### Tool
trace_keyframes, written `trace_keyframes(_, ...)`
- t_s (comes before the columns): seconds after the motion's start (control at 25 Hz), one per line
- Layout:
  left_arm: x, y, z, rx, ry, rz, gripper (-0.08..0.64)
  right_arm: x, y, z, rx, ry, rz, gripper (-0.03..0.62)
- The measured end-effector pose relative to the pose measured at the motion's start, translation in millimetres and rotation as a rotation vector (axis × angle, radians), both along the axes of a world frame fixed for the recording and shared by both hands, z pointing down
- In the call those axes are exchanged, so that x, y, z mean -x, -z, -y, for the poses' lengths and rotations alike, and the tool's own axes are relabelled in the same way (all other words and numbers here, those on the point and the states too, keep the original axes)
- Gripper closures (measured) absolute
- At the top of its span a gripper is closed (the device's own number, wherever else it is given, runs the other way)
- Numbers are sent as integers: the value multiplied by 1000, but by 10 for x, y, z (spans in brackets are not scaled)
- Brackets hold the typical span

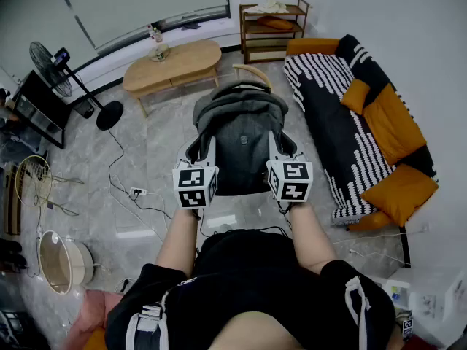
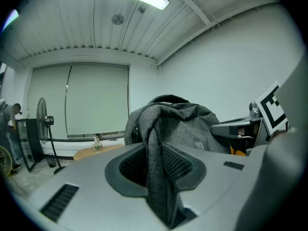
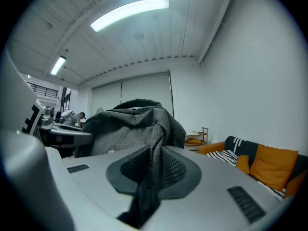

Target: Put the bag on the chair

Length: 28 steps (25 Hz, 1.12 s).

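Now | step: settle bag (image 1: 241, 133) onto chair (image 1: 253, 70) | left gripper (image 2: 156, 165), right gripper (image 3: 150, 170): jaws each pinched narrow on a strap (image 2: 154, 143) | bag: over chair seat | you: hold both level, let go once it rests.

Most of the chair (image 1: 253, 69) out of sight behind the bag (image 1: 241, 130).
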<state>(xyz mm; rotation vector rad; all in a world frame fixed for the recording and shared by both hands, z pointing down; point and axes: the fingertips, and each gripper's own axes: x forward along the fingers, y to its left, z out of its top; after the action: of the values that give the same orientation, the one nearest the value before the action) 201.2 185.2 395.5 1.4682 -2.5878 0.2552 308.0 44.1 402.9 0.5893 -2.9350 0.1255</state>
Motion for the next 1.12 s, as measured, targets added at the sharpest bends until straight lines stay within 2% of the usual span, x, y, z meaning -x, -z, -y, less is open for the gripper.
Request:
trace_keyframes(0.48,128,-76,62,-4,4,-29,457,130,-37,79,19,-5,16,520)
trace_keyframes(0.84,860,-12,-228,-26,2,-21,457,840,25,-229,5,-2,9,520)
trace_keyframes(1.12,1487,-1,-632,-47,-25,-4,457,1435,44,-657,-19,-20,18,520)
